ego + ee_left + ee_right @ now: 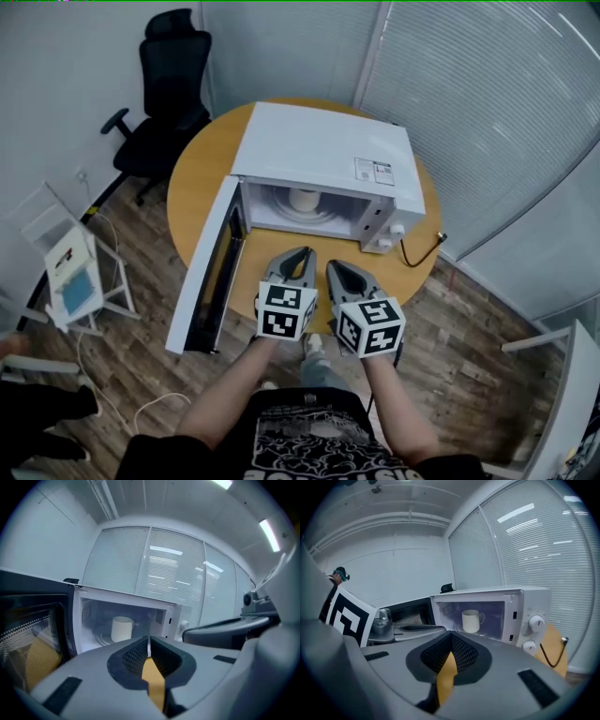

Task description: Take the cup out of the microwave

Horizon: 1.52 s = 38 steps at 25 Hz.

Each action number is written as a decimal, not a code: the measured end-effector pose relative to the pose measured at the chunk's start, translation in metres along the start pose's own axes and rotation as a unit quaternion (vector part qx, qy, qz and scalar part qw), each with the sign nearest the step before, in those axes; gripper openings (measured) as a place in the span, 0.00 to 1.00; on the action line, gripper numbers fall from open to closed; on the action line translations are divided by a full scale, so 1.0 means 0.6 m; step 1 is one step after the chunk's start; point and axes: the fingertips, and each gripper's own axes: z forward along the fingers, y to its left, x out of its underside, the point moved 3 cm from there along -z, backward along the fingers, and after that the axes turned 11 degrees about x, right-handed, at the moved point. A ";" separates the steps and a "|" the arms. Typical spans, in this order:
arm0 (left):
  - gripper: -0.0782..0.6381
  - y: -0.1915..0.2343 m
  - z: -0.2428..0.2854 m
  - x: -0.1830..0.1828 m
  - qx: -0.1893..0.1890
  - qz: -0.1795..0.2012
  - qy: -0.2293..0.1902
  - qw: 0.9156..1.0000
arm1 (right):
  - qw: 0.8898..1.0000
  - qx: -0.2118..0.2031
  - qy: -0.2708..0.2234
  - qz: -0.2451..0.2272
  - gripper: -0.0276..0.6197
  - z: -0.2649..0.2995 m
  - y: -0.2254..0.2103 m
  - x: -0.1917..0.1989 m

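A white microwave [323, 150] stands on a round wooden table [197, 178], its door [208, 272] swung open to the left. Inside, on the turntable, is a white cup [303, 199], also seen in the left gripper view [122, 628] and, handle to the right, in the right gripper view [471, 620]. My left gripper [302, 255] and right gripper [334, 269] are side by side just in front of the open cavity, apart from the cup. Both point toward it. The left gripper [148, 641] is shut and empty, and so is the right gripper [451, 634].
The microwave's two knobs [533, 632] sit right of the cavity, and a black cord [422, 251] trails off the table's right edge. A black office chair [164, 84] stands behind the table at left. A small white rack [70, 272] is on the floor at left. Window blinds line the right.
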 end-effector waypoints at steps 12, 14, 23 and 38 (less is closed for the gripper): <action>0.16 0.092 0.128 -0.032 -0.051 0.010 -0.033 0.998 | 0.998 -0.056 0.005 -0.040 0.07 0.150 -0.060 -0.051; 0.22 0.107 0.143 -0.029 -0.056 0.007 -0.032 0.998 | 0.997 -0.060 0.009 -0.044 0.07 0.165 -0.067 -0.050; 0.39 0.159 0.182 -0.005 -0.085 0.003 -0.030 0.996 | 0.994 -0.077 0.027 -0.068 0.07 0.202 -0.082 -0.037; 0.68 0.216 0.250 0.003 -0.088 0.018 -0.001 0.996 | 0.991 -0.103 0.035 -0.082 0.07 0.234 -0.092 -0.020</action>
